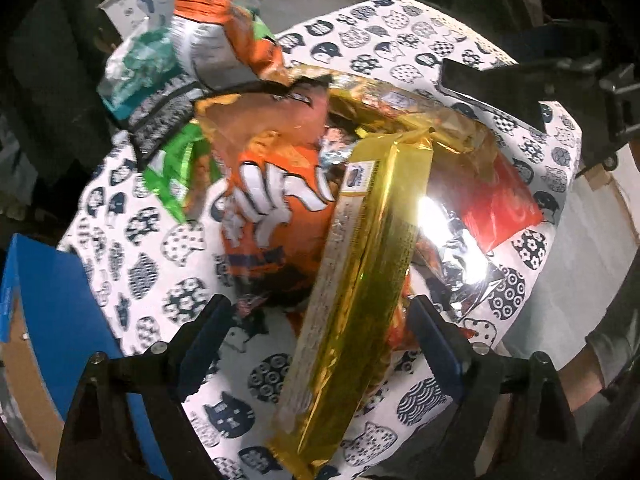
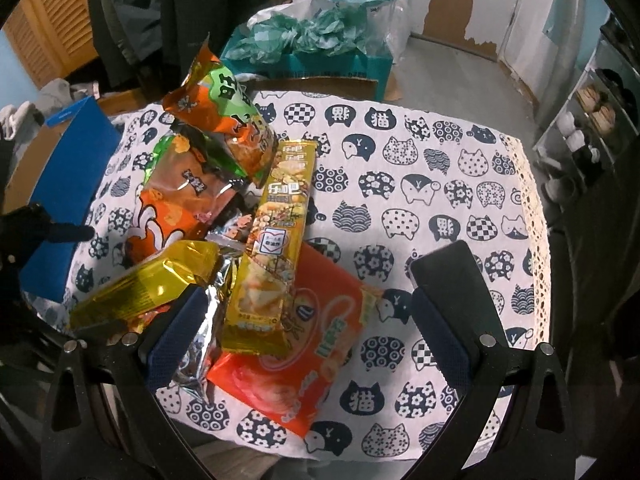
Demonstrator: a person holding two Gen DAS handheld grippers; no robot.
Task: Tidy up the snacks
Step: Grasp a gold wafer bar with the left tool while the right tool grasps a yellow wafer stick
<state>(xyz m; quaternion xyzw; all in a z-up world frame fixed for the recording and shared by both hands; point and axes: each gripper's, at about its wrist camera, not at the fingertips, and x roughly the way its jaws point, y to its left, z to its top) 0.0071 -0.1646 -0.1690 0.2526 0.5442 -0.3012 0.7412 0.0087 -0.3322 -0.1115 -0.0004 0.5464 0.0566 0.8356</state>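
Snacks (image 1: 280, 208) lie heaped between both pairs of wide-spread fingers (image 1: 434, 344) (gold packet (image 1: 360, 280) untouched).

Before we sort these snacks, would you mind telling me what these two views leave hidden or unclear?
- Left wrist view: the orange bag is motion-blurred, its print unreadable; the gold packet covers its right side.
- Left wrist view: glare washes out the silver bag.
- Right wrist view: the yellow packet covers part of the red packet.
- Right wrist view: the blue box shows no opening or contents.
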